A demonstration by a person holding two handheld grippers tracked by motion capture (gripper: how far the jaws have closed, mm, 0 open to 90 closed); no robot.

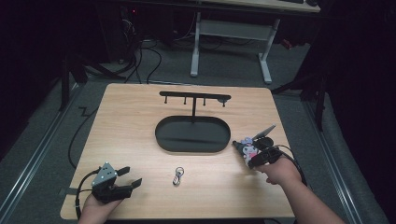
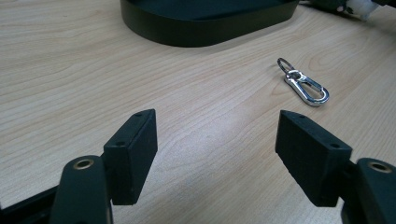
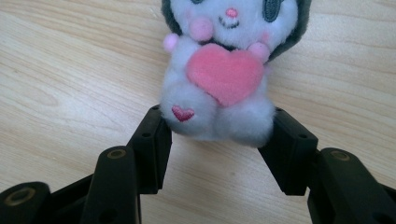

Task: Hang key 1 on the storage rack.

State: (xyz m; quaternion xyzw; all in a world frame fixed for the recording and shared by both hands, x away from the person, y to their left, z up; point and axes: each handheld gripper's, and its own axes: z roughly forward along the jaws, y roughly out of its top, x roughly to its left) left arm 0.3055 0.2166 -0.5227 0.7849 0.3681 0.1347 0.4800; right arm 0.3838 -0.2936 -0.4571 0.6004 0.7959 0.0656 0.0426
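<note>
At the tabletop's (image 1: 140, 121) four o'clock, the right claw (image 3: 217, 128) pinches the plush keychain toy (image 3: 224, 79) low, for hanging; left claw (image 2: 217, 156) gapes, released, near the carabiner (image 2: 306, 86).

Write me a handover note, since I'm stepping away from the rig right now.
Right gripper: jaws closed on the lower body of the white plush toy with a pink heart, at the table's right side.
Left gripper: open, holding nothing, near the front left edge.
The silver metal carabiner clip with a ring lies loose on the wooden table.
The black hook stand on an oval tray has nothing hanging yet.
Left: probably hang both items.
</note>
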